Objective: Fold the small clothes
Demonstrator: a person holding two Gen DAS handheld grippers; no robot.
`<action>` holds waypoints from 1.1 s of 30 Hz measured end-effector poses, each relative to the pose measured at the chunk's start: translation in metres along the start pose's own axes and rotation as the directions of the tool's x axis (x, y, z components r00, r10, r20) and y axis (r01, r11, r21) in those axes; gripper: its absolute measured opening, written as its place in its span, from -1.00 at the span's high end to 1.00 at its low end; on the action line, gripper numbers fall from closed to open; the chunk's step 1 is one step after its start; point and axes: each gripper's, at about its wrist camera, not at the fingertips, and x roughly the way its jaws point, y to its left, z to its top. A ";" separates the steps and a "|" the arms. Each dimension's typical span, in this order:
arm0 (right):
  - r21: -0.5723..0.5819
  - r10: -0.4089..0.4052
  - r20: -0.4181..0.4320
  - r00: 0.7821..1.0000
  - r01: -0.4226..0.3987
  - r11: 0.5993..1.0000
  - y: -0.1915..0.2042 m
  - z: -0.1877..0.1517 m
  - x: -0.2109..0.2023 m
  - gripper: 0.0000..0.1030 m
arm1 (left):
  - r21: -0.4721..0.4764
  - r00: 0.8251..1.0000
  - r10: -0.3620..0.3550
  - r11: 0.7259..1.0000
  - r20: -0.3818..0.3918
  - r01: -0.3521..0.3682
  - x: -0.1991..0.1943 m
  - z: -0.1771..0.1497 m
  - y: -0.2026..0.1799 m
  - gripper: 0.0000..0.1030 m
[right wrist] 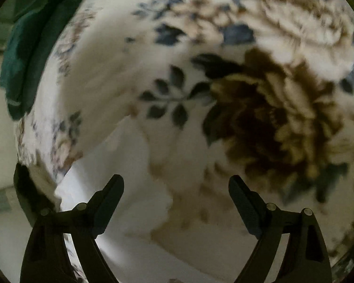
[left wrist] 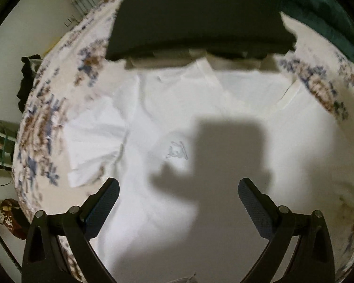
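Wide floral bedspread (left wrist: 44, 127) fills both views, cream ground with blue and brown blooms, and in the right wrist view one big brown flower (right wrist: 278, 118) sits huge and blurred beyond the fingers. Off the bedspread's far left edge there's a pale wall (left wrist: 18, 23) with a dark garment (left wrist: 26, 75) hanging beside it, and a green rack (left wrist: 0, 146) lower down; both are soft with blur. At the bedspread's far right corner a dark green cloth (left wrist: 323, 7) is bunched up, and the same green shows at the upper left of the right wrist view. Now the shirt (left wrist: 167, 108): white, spread flat in the middle of the bedspread, one short sleeve (left wrist: 94, 151) fanned out toward the bedspread's left side, a small faint grey logo (left wrist: 177, 152) on the chest, a few soft creases running down from the shoulder. Beyond the shirt's far end lies a folded black garment (left wrist: 195, 16), its near edge overlapping the shirt. A blocky shadow (left wrist: 224, 165) falls across the shirt's middle. The left gripper (left wrist: 179, 186) hangs above the shirt, fingers spread wide, nothing between them. The right gripper (right wrist: 176, 184) is also released, jaws well apart and empty, over the shirt's white edge (right wrist: 120, 165) where it meets the bedspread's pattern; whether it touches the cloth I cannot tell.
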 end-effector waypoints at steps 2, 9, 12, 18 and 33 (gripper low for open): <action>0.045 0.031 -0.044 0.999 -0.029 0.999 -0.004 -0.004 0.020 -0.78 | -0.005 1.000 -0.004 1.000 -0.004 0.004 0.013 0.000 -0.005 -1.00; 0.234 0.258 -0.056 0.965 -0.238 0.943 -0.007 -0.042 0.035 -0.78 | -0.053 0.998 -0.047 0.998 -0.051 0.044 0.034 -0.010 0.008 -1.00; 0.246 0.282 -0.029 0.959 -0.266 0.932 0.006 -0.047 0.045 -0.64 | -0.061 0.997 -0.052 0.997 -0.056 0.049 0.037 -0.015 0.019 -1.00; 0.060 0.191 0.073 0.979 -0.195 0.979 0.070 -0.061 0.030 0.83 | -0.104 0.998 -0.059 0.993 -0.032 0.055 0.034 -0.017 0.053 -1.00; -0.644 0.028 -0.255 0.967 -0.191 0.741 0.292 -0.278 0.070 0.22 | -0.227 0.999 0.034 0.973 -0.021 -0.038 0.033 -0.056 0.189 -1.00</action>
